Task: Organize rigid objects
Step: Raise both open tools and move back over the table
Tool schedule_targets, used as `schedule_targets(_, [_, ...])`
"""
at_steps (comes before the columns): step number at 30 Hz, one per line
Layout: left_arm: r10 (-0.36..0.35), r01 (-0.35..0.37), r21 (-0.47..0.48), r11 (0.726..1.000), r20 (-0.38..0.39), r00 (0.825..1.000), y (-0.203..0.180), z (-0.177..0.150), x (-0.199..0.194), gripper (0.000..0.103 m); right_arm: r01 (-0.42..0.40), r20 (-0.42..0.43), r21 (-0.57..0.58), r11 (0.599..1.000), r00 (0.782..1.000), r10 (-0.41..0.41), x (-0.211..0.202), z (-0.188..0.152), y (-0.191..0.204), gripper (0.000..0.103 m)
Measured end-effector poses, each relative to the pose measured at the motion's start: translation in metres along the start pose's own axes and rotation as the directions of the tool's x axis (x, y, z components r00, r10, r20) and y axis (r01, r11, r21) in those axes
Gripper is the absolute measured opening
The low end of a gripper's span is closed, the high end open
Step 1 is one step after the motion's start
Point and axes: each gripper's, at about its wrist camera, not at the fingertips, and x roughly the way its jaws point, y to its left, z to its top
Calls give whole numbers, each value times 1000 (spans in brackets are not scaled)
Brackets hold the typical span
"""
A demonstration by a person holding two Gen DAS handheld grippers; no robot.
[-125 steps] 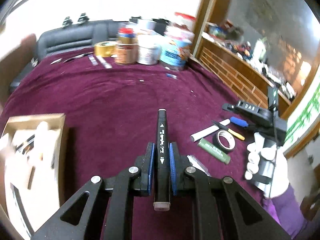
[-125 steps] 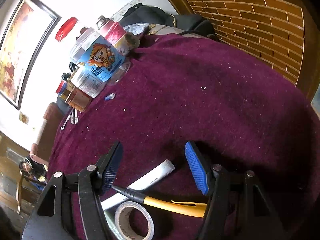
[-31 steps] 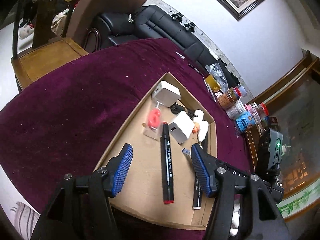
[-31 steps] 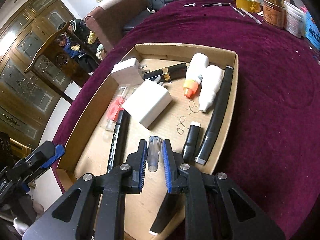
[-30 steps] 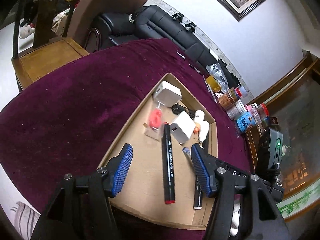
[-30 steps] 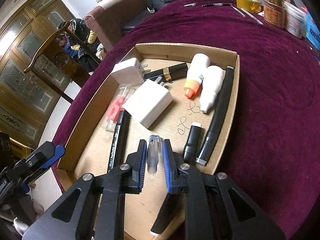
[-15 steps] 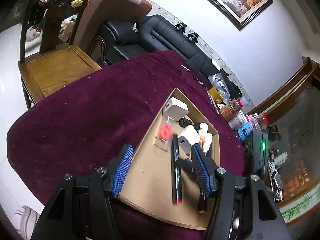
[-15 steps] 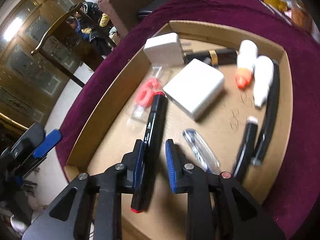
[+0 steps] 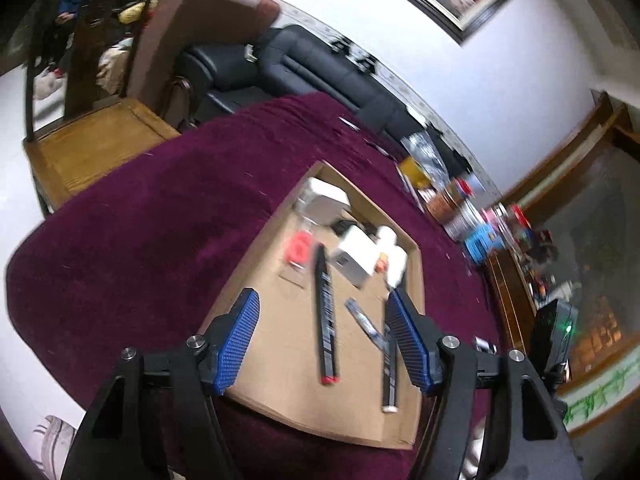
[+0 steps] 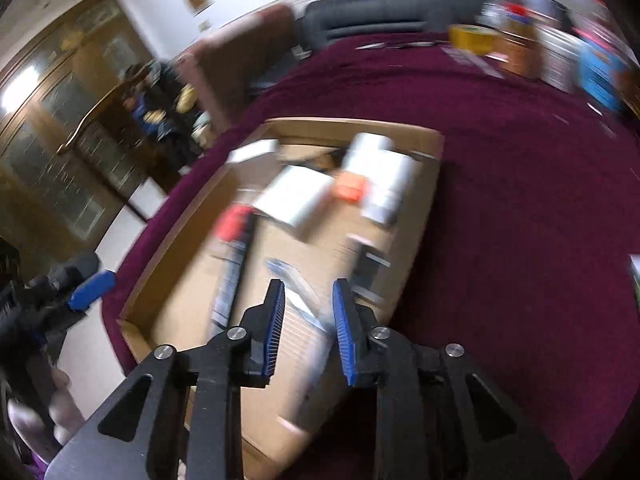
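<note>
Cardboard tray [image 9: 256, 256] on counter [image 9: 160, 216] held black marker [image 9: 326, 320], white chargers [image 9: 354, 256], bottles. Left gripper [image 9: 324, 344] fingers wide, opening, empty; right gripper [image 10: 308, 320] fingers narrow, opening, empty.

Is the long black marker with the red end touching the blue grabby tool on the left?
Apart. The left wrist view shows bare cardboard between the black marker and both blue pads of the left tool, whose jaws are opening.

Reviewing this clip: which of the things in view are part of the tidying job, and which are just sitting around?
Part of the job:
- cardboard tray
- black marker with red end
- clear pen
- white chargers
- white bottles
- black pen

Just lying about:
- jars and cans at the table's far edge
- yellow tape roll
- wooden chair
- black sofa
</note>
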Motion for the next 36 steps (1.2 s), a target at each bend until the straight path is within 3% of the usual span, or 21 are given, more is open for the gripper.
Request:
schedule_targets(5, [-39, 52, 122, 991, -105, 994, -55, -30, 18, 61, -29, 78, 264, 964, 997, 9, -43, -23, -88, 24])
schedule_targets(7, [-53, 80, 192, 978, -145, 988, -81, -47, 22, 61, -14, 111, 313, 949, 994, -22, -60, -28, -114, 24])
schedule_targets(9, [-61, 106, 237, 966, -188, 980, -101, -62, 28, 61, 36, 163, 381, 924, 981, -106, -96, -38, -156, 24])
schedule_targets(12, [-59, 135, 292, 947, -257, 965, -128, -83, 39, 61, 65, 182, 418, 906, 971, -154, -116, -44, -181, 24])
schedule_targets(18, [-39, 141, 341, 929, -287, 957, -157, -102, 41, 61, 220, 177, 469, 856, 926, -335, -165, -43, -240, 24])
schedule_targets(22, [-31, 140, 354, 925, -297, 954, -165, -108, 40, 61, 303, 127, 494, 815, 902, -412, -159, -32, -272, 24])
schedule_targets(27, [-15, 129, 367, 921, -297, 955, -168, -114, 36, 61, 382, 59, 468, 797, 886, -459, -132, -23, -288, 24])
schedule_targets(31, [-4, 121, 380, 917, -295, 956, -170, -118, 34, 61, 396, 23, 410, 822, 896, -443, -105, -22, -275, 28])
schedule_targets(34, [8, 115, 378, 919, -309, 951, -172, -120, 41, 61, 293, 33, 333, 896, 946, -322, -94, -27, -250, 27])
schedule_targets(36, [9, 120, 373, 920, -325, 946, -174, -123, 47, 61, 186, 26, 262, 947, 980, -200, -87, -33, -228, 28])
